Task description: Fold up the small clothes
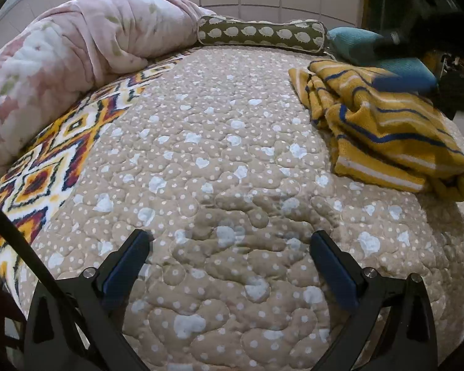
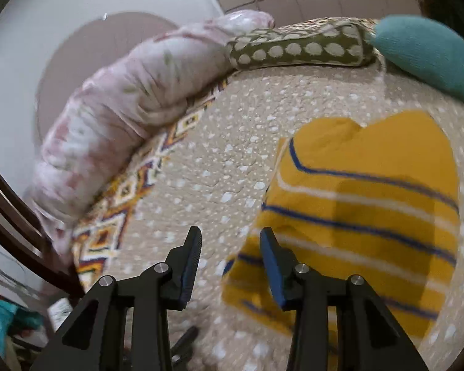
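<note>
On the beige quilted bedspread dotted with white spots and pale blue patches, the mustard-yellow knitted garment with blue and white stripes lies in a loose heap rather than flat, so the folding looks not yet begun on it. It sits toward the spread's right edge as the left wrist view shows it, just in front of the teal knitted cushion and well apart from the rolled pink and white floral blanket on the far side of the spread. The olive bolster printed with pale hedgehog shapes lies along the head of the spread, between the blanket and the cushion. These bulky things are pushed to the edges, which probably leaves the middle of the spread free as a folding surface.

The left gripper hovers over that bare middle with its blue-padded jaws spread wide and nothing between them, likely ready to take a hem.

The right gripper is beside the garment's near left edge; its jaws stand partly apart and grasp nothing, the right finger lying over the cloth in the picture, though whether it touches I cannot tell, as the view is blurred. A dark wooden chair stands off the spread's left side.
</note>
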Demonstrator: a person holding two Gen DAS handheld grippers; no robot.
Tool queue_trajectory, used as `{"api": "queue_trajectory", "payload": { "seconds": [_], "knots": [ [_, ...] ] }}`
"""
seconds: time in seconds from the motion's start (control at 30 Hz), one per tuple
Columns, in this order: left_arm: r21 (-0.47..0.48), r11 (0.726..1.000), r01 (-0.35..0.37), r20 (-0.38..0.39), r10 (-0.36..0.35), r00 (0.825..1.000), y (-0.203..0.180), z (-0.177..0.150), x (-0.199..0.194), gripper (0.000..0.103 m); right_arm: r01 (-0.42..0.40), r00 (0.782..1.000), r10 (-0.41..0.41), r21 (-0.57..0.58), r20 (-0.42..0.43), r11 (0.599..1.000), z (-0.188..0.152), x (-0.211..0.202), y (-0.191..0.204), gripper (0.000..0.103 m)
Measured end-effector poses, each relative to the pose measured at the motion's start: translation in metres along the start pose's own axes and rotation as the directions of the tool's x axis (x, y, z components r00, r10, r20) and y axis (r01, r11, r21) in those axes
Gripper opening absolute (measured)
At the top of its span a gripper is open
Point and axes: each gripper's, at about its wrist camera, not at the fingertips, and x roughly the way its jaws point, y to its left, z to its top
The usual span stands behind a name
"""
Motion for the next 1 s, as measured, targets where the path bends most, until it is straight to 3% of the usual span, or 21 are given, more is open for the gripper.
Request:
{"api": "queue_trajectory", "payload": {
  "seconds": [0.07,0.17,0.3,0.33,0.4,0.47,0.6,0.77,0.8,0.9,1.0],
  "knots": [
    [-0.015,1.000,0.001,-0.005,-0.001,1.000,0.001,0.000,-0.004,0.103,-0.044,0.998,0.046,0.062,-0.040,0.997,-0.011,0.010,-0.009,0.044],
    [-0.035,0.999,0.001,0.004,-0.001,1.000,0.002,-0.002,-0.024,0.103,-0.046,0.985,0.064,0.121,-0.157,0.992,-0.037,0.044,-0.021,0.043],
    [-0.059,0.998,-0.027,0.085,0.032,0.996,0.006,-0.003,-0.066,0.103,-0.117,0.986,0.132,0.141,-0.106,0.983,-0.056,0.015,-0.014,0.043],
    [-0.067,0.997,-0.031,0.103,0.038,0.994,0.006,-0.002,-0.074,0.103,-0.104,0.989,0.117,0.133,-0.091,0.986,-0.059,0.009,-0.012,0.043],
    [-0.086,0.995,-0.041,0.149,0.053,0.987,0.004,-0.001,-0.096,0.103,-0.004,0.999,0.009,0.091,-0.046,0.996,-0.071,-0.017,-0.008,0.043],
    [-0.092,0.994,-0.058,0.194,0.075,0.978,-0.002,-0.002,-0.117,0.103,0.135,0.991,-0.135,0.063,-0.008,0.989,-0.082,-0.041,-0.006,0.046],
    [-0.039,0.994,-0.100,0.219,0.106,0.970,-0.022,-0.004,-0.152,0.103,0.330,0.940,-0.335,0.088,0.057,0.940,-0.104,-0.091,-0.011,0.058],
    [0.034,0.999,-0.031,0.183,0.025,0.983,-0.051,-0.019,-0.182,0.103,0.522,0.839,-0.533,0.120,0.108,0.845,-0.131,-0.143,-0.015,0.070],
    [0.047,0.998,-0.030,0.182,0.021,0.983,-0.057,-0.022,-0.184,0.103,0.546,0.821,-0.560,0.134,0.112,0.827,-0.139,-0.151,-0.015,0.071],
    [0.098,0.994,-0.037,0.202,0.016,0.979,-0.078,-0.032,-0.191,0.103,0.571,0.802,-0.585,0.136,0.119,0.810,-0.153,-0.166,-0.017,0.073],
    [0.128,0.991,-0.040,0.221,0.011,0.975,-0.088,-0.033,-0.196,0.103,0.616,0.770,-0.626,0.108,0.124,0.780,-0.162,-0.166,-0.016,0.074]
  ]
}}
